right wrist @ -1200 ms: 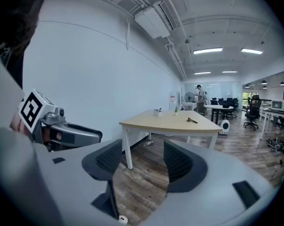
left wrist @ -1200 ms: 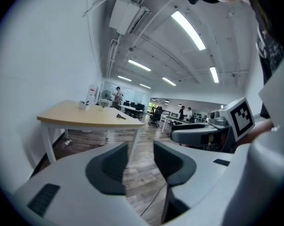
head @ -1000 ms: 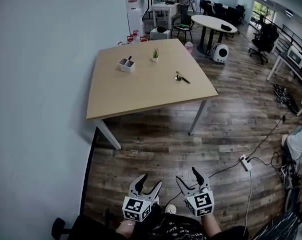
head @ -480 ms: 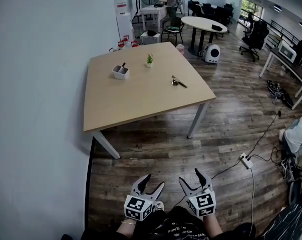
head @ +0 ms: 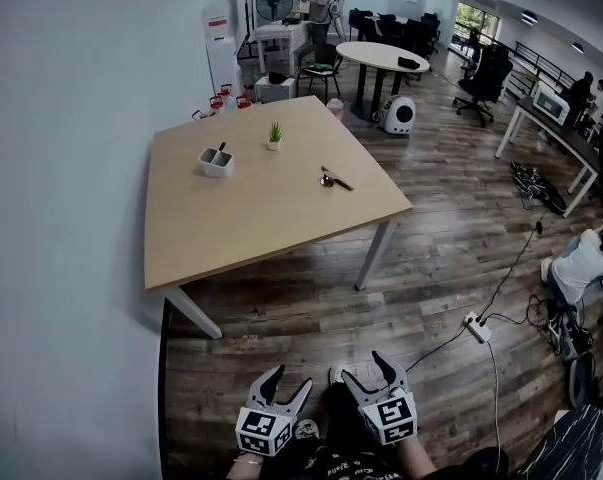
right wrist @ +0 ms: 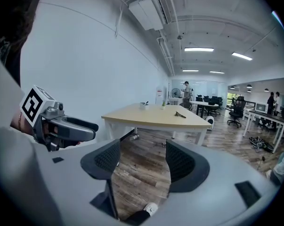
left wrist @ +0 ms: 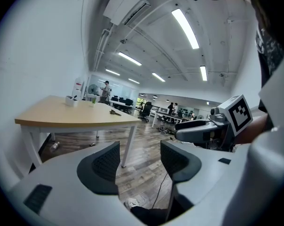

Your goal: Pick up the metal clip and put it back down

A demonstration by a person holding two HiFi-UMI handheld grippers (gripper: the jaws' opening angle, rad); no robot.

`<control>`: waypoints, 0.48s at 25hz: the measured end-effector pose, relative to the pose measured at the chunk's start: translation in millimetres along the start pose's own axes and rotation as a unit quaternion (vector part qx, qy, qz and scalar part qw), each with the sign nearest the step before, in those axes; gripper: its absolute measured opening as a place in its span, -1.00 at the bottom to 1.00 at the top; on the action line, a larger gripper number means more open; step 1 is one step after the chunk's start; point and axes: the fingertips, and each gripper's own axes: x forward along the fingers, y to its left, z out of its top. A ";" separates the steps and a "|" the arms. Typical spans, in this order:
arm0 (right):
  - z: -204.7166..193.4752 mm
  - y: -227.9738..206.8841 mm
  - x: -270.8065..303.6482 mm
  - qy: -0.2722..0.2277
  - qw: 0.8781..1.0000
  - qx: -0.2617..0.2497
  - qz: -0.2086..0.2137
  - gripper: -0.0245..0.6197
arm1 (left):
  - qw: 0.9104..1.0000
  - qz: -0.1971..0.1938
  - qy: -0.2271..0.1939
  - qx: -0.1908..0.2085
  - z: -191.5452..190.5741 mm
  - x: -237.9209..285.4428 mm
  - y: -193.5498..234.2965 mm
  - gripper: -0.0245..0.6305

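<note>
2 grippers, our left gripper (head: 287, 380) and right gripper (head: 360, 369), are wide open and hold nothing, well short of the wooden table (head: 251, 213). The metal clip (head: 331, 179) lies slanted on the table's right side, far ahead. We think our right gripper is nearer.

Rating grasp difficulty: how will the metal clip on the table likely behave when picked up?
The metal clip looks small and slim, so probably light and stiff. It lies low on the smooth table, so may slide if nudged.
</note>
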 end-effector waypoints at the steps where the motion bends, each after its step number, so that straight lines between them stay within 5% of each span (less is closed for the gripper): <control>1: 0.1 -3.4 5.9 0.001 1.000 -0.001 0.003 0.01 | 1.000 0.002 0.000 -0.001 -0.2 5.0 1.9 -0.12; 12: 37.9 -83.5 97.6 -0.006 0.999 -0.017 0.037 0.01 | 1.000 0.013 -0.007 0.014 51.4 107.0 33.4 -0.12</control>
